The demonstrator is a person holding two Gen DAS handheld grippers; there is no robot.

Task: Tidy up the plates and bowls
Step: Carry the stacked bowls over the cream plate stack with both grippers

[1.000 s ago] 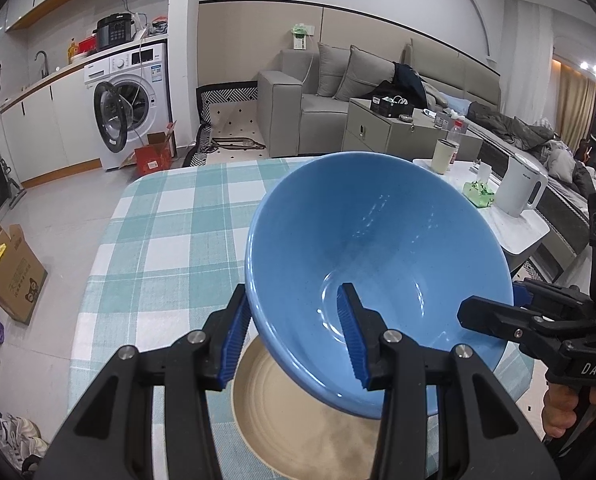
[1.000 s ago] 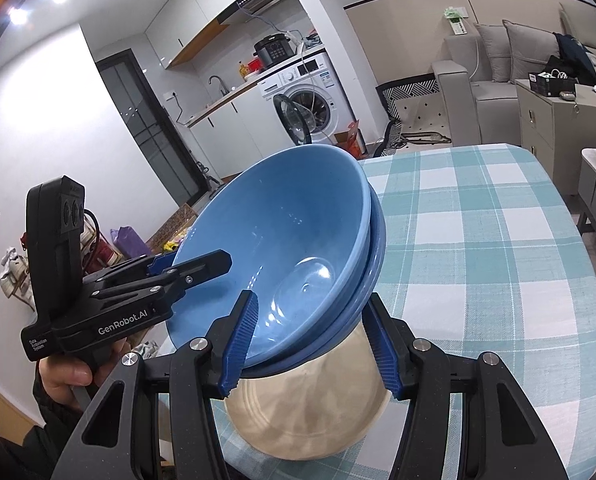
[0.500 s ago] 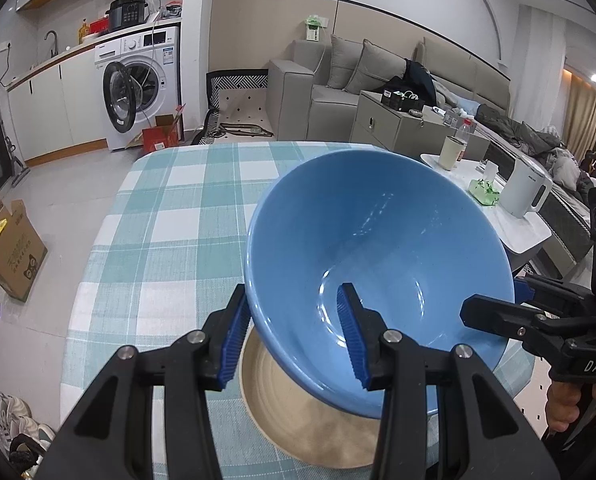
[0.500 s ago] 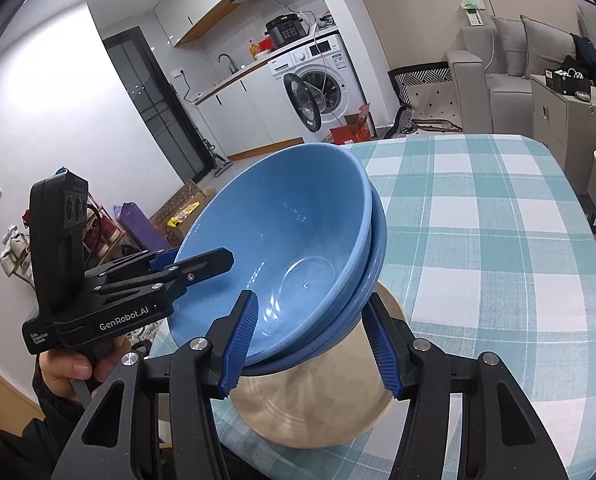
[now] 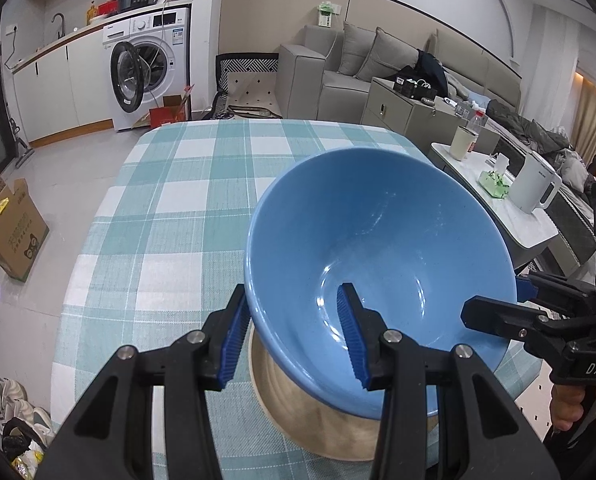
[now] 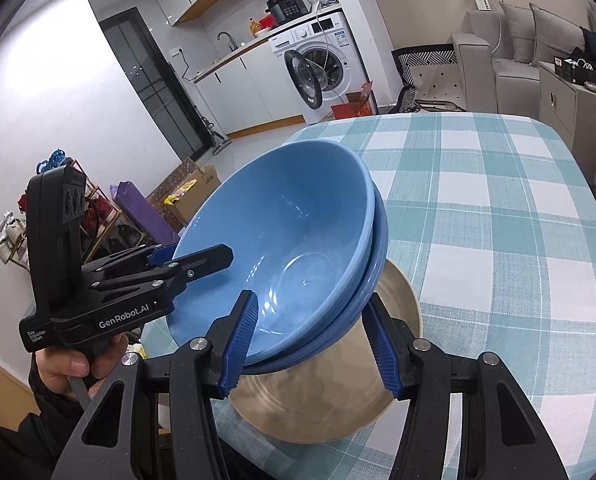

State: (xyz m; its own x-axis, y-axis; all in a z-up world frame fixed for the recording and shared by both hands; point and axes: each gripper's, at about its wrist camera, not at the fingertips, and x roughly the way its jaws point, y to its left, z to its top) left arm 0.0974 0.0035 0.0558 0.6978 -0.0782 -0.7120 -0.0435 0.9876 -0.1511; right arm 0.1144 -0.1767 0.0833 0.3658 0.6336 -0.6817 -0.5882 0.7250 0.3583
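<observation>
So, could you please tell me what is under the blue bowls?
A beige plate lies on the checked tablecloth beneath the stacked blue bowls; they cover its middle.

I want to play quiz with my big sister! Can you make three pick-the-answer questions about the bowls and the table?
1. Where is the tan plate?
A. under the raised bowls
B. on the sofa
C. inside the washing machine

2. How many blue bowls are nested together?
A. one
B. two
C. five

3. How are the bowls being held?
A. lying flat on the tablecloth
B. hanging from a hook
C. tilted, gripped by both tools

Answers: 1 A, the plate lies on the checked tablecloth below them. 2 B, the right wrist view shows two rims. 3 C, the left tool and right tool each clamp a rim.
</observation>
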